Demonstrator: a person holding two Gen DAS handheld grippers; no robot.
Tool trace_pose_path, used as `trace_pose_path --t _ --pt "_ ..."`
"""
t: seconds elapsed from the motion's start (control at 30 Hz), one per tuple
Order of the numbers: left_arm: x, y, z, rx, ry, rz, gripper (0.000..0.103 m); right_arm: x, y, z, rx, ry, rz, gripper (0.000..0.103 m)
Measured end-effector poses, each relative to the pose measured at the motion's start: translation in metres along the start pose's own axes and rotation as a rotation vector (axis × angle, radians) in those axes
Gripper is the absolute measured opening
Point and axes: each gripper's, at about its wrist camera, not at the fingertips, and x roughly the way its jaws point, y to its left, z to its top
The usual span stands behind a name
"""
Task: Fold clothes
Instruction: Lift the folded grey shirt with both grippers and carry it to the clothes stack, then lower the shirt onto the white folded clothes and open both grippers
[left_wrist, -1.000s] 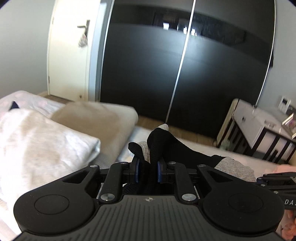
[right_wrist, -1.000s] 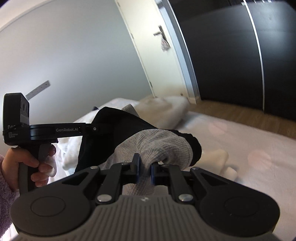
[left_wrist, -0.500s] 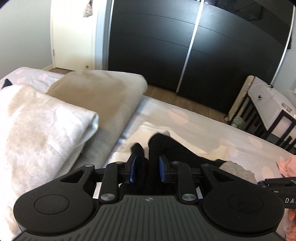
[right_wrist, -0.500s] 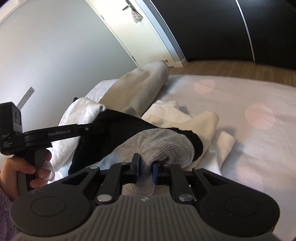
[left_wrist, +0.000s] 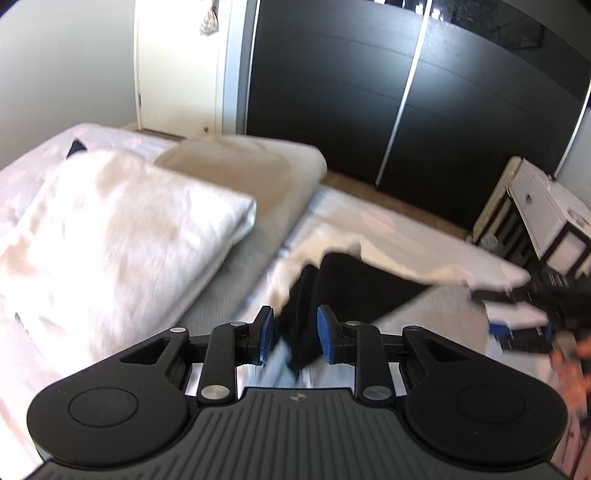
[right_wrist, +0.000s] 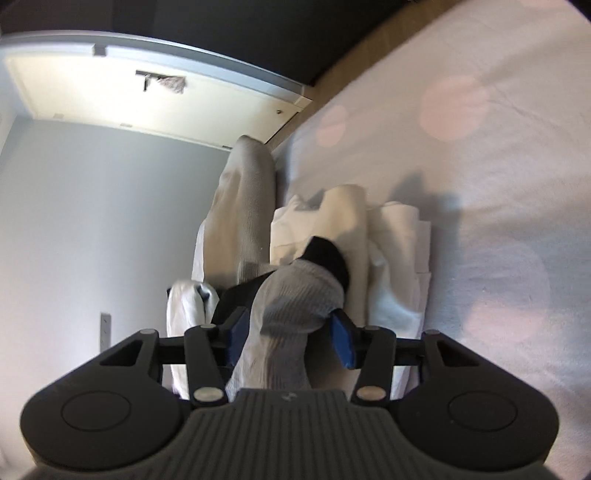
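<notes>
A black and grey garment lies on the bed over a pile of white folded clothes (right_wrist: 391, 258). In the left wrist view its black part (left_wrist: 354, 284) runs back between my left gripper's (left_wrist: 296, 334) blue pads, which stand apart and open around it. Its grey ribbed part (right_wrist: 295, 299) fills the wide gap of my right gripper (right_wrist: 290, 338), also open, with the pads (right_wrist: 341, 339) at the cloth's sides. The right wrist view is rolled sideways. Much of both views is blurred.
A white fluffy blanket (left_wrist: 122, 225) and a beige folded blanket (left_wrist: 255, 166) lie to the left on the bed (right_wrist: 498, 184). Beyond are a black wardrobe (left_wrist: 369, 92), a white door (left_wrist: 177, 66) and a white table (left_wrist: 546, 206). A person's hand (left_wrist: 576, 354) shows at right.
Both grippers were shut on the garment and have opened. The garment has come down from the air onto the white pile, and the right wrist has rolled sideways.
</notes>
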Motion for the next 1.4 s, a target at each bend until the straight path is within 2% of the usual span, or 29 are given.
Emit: trace_pose_path --t 0.1,0.2,0.27,0.33,0.37,0.43,0.5,0.6,0.67,0.73,0.77,0.87,1.0,1.13,1.23,1.4 --pt "-0.007 -0.004 -0.017 0.024 0.035 -0.009 0.024 0.008 -0.003 0.005 0.029 0.026 -0.009 0.052" --pt "-0.007 -0.008 -0.035 0.031 0.072 -0.020 0.024 0.015 -0.007 0.011 0.061 0.013 -0.009 0.051" --pt "-0.003 -0.008 -0.045 0.028 0.097 -0.008 0.024 0.018 -0.007 0.016 0.063 0.013 -0.005 0.039" --pt "0.003 -0.005 -0.049 0.002 0.107 -0.003 0.024 0.020 -0.003 0.021 0.046 0.020 -0.003 0.034" --pt "0.006 -0.002 -0.050 -0.016 0.106 -0.003 0.024 0.020 0.002 0.023 0.014 0.028 -0.008 0.025" --pt "0.011 0.003 -0.051 -0.053 0.104 -0.003 0.024 0.019 0.014 0.027 -0.063 0.040 -0.028 0.019" --pt "0.017 0.008 -0.052 -0.089 0.102 -0.003 0.024 0.015 0.036 0.030 -0.215 0.035 -0.048 0.016" --pt "0.025 0.015 -0.053 -0.141 0.097 -0.003 0.024 0.009 0.080 0.020 -0.578 0.021 -0.092 0.014" --pt "0.026 0.017 -0.047 -0.148 0.074 -0.004 0.024 0.012 0.098 0.005 -0.813 0.010 -0.170 0.014" --pt "0.031 0.020 -0.043 -0.158 0.067 -0.004 0.024 0.020 0.103 -0.007 -0.980 0.001 -0.273 0.013" --pt "0.034 0.021 -0.042 -0.165 0.069 -0.003 0.024 0.025 0.101 -0.010 -1.023 0.003 -0.309 0.013" --pt "0.045 0.025 -0.038 -0.183 0.074 0.000 0.020 0.039 0.081 -0.009 -1.023 0.017 -0.368 0.013" --pt "0.053 0.024 -0.043 -0.139 0.088 0.017 0.019 0.050 0.054 0.005 -0.903 0.027 -0.351 0.014" --pt "0.051 0.026 -0.043 -0.132 0.094 0.015 0.019 0.048 0.053 0.012 -0.870 0.017 -0.331 0.025" --pt "0.041 0.024 -0.042 -0.128 0.077 0.013 0.018 0.039 0.063 0.007 -0.914 -0.033 -0.342 0.033" --pt "0.025 0.013 -0.033 -0.069 0.034 0.029 0.019 0.018 0.083 -0.016 -1.044 -0.117 -0.379 0.034"
